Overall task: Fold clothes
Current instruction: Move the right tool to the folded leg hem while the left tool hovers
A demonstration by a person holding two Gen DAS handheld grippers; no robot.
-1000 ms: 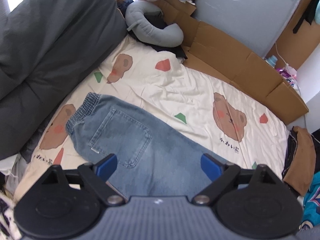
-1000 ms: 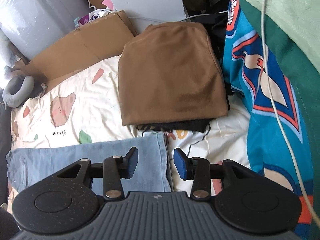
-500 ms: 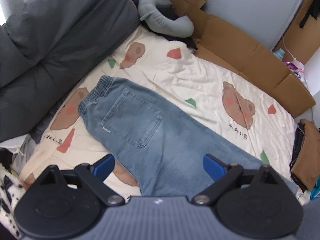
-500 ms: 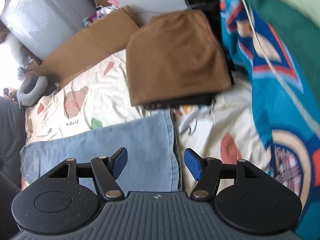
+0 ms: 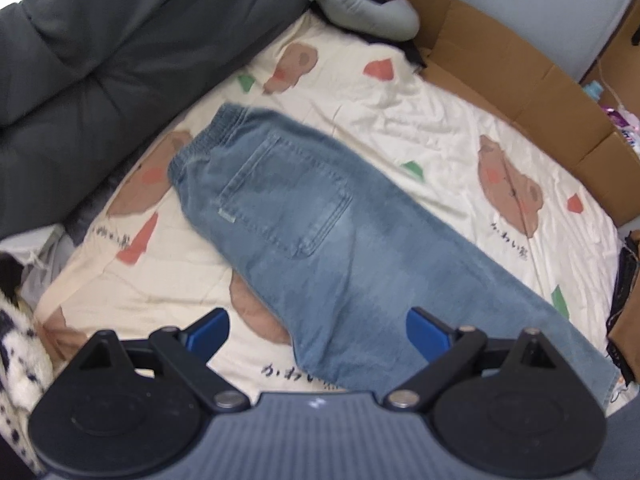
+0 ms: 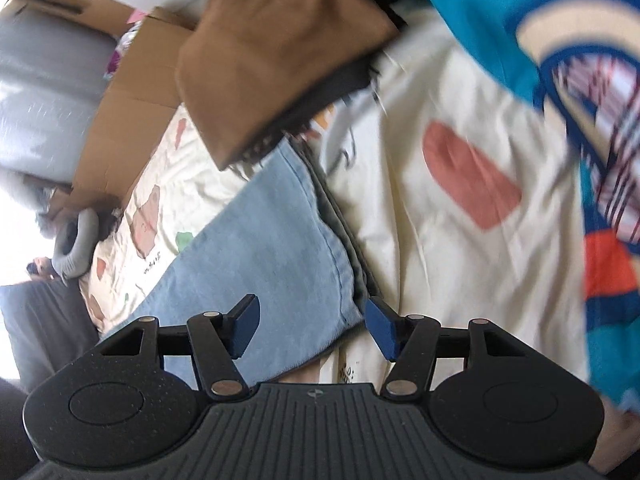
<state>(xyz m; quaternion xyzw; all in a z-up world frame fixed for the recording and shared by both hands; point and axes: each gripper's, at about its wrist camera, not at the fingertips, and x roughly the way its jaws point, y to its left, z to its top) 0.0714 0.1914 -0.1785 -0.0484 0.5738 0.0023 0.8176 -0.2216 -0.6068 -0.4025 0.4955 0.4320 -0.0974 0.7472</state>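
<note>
Light blue jeans (image 5: 320, 232) lie flat on a cream bear-print sheet (image 5: 420, 128), folded lengthwise, waistband at the upper left and back pocket up. My left gripper (image 5: 318, 334) is open and empty, held above the middle of the legs. In the right wrist view the leg hem end of the jeans (image 6: 280, 240) lies just ahead of my right gripper (image 6: 312, 326), which is open and empty, its jaws straddling the hem corner without touching it.
A folded brown garment (image 6: 276, 48) on a dark one sits beyond the hem. A teal patterned blanket (image 6: 560, 60) lies right. Cardboard (image 5: 520, 64) lines the far side, a grey neck pillow (image 5: 360, 12) at the back, a dark grey duvet (image 5: 100, 40) left.
My left gripper has pulled back, so the whole jeans now show. My right gripper has opened wider, tilted and moved in over the hem corner.
</note>
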